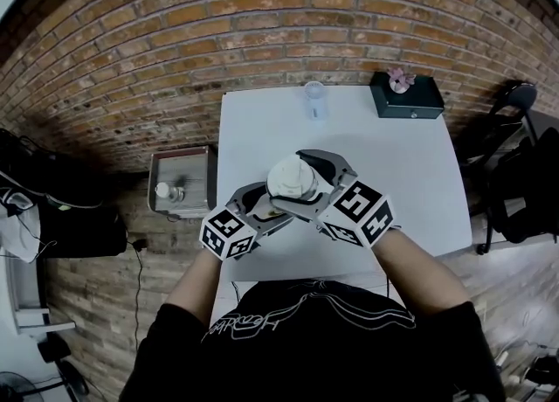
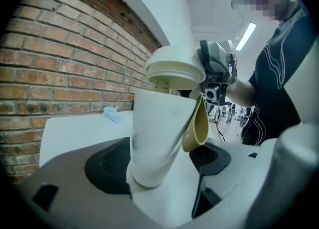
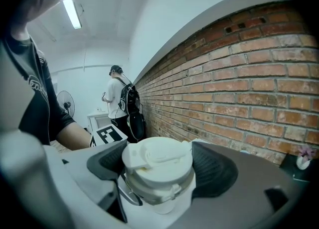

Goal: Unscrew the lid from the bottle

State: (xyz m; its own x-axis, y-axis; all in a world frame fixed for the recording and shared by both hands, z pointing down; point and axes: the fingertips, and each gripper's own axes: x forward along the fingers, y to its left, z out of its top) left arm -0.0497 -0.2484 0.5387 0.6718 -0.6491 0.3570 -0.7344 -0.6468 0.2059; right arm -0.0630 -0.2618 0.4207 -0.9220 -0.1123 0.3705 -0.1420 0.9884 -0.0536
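Two claws share one white bottle at mid-frame in the head view, over the counter. Set wide, the left claw clamps its tilted body, and the right claw grips the lid, still on the bottle.
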